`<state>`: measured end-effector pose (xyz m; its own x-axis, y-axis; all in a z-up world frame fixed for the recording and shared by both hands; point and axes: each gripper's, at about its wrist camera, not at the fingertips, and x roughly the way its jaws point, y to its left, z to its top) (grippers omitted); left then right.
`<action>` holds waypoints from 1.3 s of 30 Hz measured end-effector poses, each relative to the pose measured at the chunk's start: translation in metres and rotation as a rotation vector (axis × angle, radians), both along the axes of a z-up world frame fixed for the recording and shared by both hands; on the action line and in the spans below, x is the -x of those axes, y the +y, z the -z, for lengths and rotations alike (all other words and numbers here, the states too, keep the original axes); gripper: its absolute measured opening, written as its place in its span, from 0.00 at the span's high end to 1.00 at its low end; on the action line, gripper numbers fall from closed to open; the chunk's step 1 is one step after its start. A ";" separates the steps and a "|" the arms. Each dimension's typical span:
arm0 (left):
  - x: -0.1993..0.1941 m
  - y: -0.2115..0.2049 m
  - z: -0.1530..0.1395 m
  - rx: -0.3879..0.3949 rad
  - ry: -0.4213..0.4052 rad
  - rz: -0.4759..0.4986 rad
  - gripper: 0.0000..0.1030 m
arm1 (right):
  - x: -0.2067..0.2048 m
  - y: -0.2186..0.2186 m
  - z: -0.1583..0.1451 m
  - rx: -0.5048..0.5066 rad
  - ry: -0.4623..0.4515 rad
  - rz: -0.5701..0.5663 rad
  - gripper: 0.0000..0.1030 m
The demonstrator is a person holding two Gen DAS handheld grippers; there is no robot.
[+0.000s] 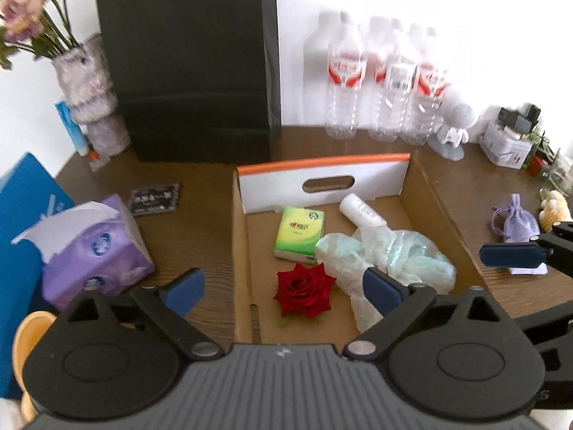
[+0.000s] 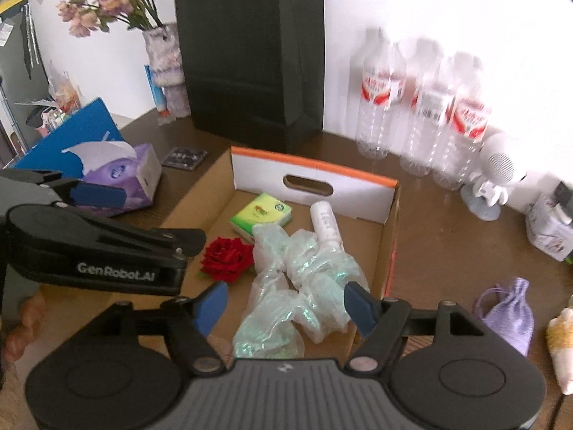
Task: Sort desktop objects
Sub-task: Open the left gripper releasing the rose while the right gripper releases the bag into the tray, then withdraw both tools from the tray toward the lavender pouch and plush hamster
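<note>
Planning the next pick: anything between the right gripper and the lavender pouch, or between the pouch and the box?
Nothing visible blocks it. The right gripper is open over the cardboard box; the lavender pouch lies alone on the table just right of the box wall, which it must clear.

A dark brown wood-grain table (image 1: 200,193) carries an open cardboard box (image 1: 435,193) at its centre. Behind the box stand a black paper bag (image 1: 189,68), a vase of flowers (image 1: 89,96) and clear water bottles (image 1: 383,82). A purple tissue pack (image 1: 96,251) lies to the left of the box, and a lilac drawstring pouch (image 1: 517,220) to the right.
</note>
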<state>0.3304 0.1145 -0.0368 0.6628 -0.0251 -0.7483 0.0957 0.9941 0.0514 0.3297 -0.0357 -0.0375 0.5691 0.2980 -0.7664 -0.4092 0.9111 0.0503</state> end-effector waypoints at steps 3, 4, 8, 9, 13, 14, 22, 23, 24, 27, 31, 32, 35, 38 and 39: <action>0.021 -0.001 -0.014 0.004 -0.025 -0.001 0.04 | 0.020 -0.002 -0.015 0.000 -0.029 0.003 0.26; 0.029 -0.001 -0.019 0.007 -0.032 -0.002 0.04 | 0.027 -0.004 -0.019 0.000 -0.036 0.004 0.25; 0.060 -0.004 -0.037 0.010 -0.060 -0.001 0.02 | 0.059 -0.009 -0.035 -0.006 -0.058 0.012 0.21; 0.068 -0.005 -0.040 0.010 -0.066 -0.002 0.01 | 0.068 -0.012 -0.039 -0.009 -0.064 0.013 0.20; 0.101 -0.009 -0.052 0.015 -0.073 0.009 0.00 | 0.103 -0.022 -0.051 -0.023 -0.084 0.036 0.17; 0.110 -0.011 -0.055 0.012 -0.077 0.012 0.00 | 0.112 -0.025 -0.053 -0.028 -0.086 0.042 0.17; 0.174 -0.032 -0.070 0.028 -0.103 0.014 0.00 | 0.177 -0.052 -0.066 -0.030 -0.109 0.058 0.16; 0.183 -0.036 -0.072 0.033 -0.106 0.017 0.00 | 0.185 -0.056 -0.067 -0.029 -0.111 0.057 0.16; 0.191 -0.041 -0.072 0.033 -0.109 0.017 0.00 | 0.192 -0.060 -0.068 -0.029 -0.110 0.053 0.15; 0.214 -0.054 -0.074 0.036 -0.115 0.013 0.00 | 0.213 -0.073 -0.069 -0.029 -0.108 0.044 0.15; 0.242 -0.067 -0.069 0.049 -0.103 -0.011 0.00 | 0.240 -0.088 -0.068 -0.026 -0.101 0.021 0.15; 0.249 -0.070 -0.068 0.051 -0.099 -0.018 0.00 | 0.246 -0.092 -0.067 -0.025 -0.099 0.014 0.15; 0.266 -0.078 -0.063 0.052 -0.093 -0.040 0.00 | 0.261 -0.100 -0.065 -0.022 -0.094 -0.008 0.15; 0.279 -0.083 -0.061 0.045 -0.093 -0.065 0.00 | 0.274 -0.108 -0.063 -0.019 -0.092 -0.031 0.15; 0.284 -0.085 -0.060 0.043 -0.093 -0.073 0.00 | 0.278 -0.110 -0.062 -0.019 -0.091 -0.039 0.15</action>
